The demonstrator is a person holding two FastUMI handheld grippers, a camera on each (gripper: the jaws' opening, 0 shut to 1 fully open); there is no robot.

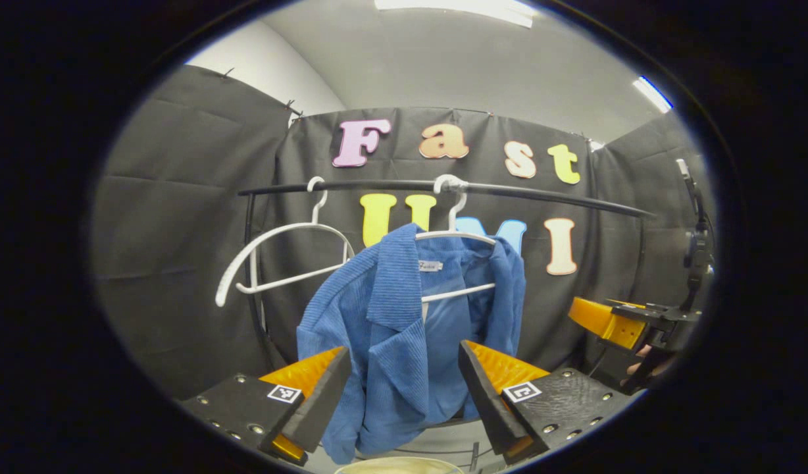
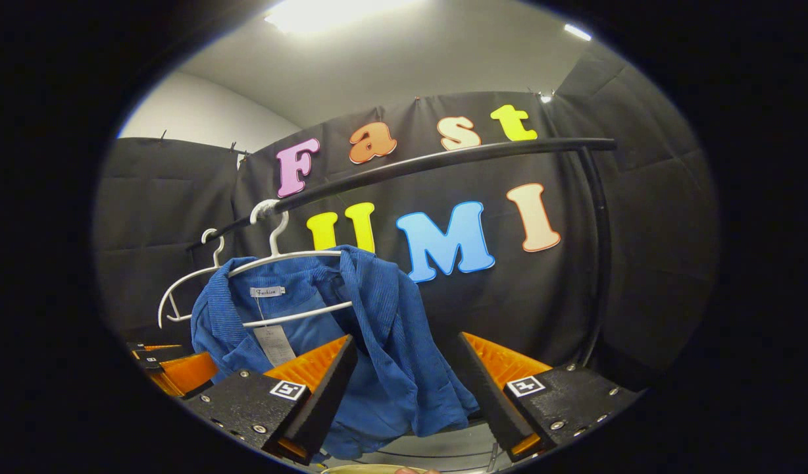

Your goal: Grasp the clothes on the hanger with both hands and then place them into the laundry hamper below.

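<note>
A blue corduroy shirt (image 1: 397, 329) hangs on a white hanger (image 1: 453, 235) from a black rail (image 1: 509, 192). My left gripper (image 1: 404, 350) is open and faces the shirt's lower front. The cloth shows in the gap between its fingers, and neither finger presses on it. In the right gripper view the same shirt (image 2: 371, 329) hangs left of centre on its hanger (image 2: 292, 255). My right gripper (image 2: 405, 341) is open at the shirt's right edge. The cream rim of the hamper (image 1: 401, 466) peeks in below.
An empty white hanger (image 1: 272, 253) hangs on the rail to the left of the shirt. The rail's black upright (image 2: 601, 263) stands at the right end. The right gripper (image 1: 614, 322), held by a hand, shows at the right of the left gripper view.
</note>
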